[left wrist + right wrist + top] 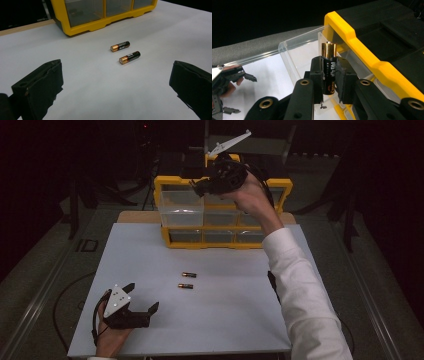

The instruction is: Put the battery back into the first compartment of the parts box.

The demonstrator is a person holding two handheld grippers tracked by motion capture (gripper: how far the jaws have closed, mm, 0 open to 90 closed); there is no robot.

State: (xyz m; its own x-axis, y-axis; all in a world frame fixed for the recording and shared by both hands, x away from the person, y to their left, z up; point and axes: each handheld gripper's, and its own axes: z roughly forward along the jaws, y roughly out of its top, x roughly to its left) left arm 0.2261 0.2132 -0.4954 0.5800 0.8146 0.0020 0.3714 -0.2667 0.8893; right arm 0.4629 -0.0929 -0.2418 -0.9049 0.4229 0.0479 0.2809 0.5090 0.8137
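A flat, matte white table (225,320) carries a boxy yellow plastic organizer (222,212) at its far edge, with one clear plastic drawer (181,207) pulled out at its upper left. Above that drawer, the right gripper (329,72) has its black fingers clamped on an upright cylindrical battery (329,65), copper end up. Near left, the left gripper (142,300) rests with fingers spread open. Two more small batteries (187,280) lie mid-table.

Jaws: we are holding them wide apart over the tabletop (105,87).
Ahead: two batteries (120,46) lying side by side, yellow organizer (100,23) standing beyond.
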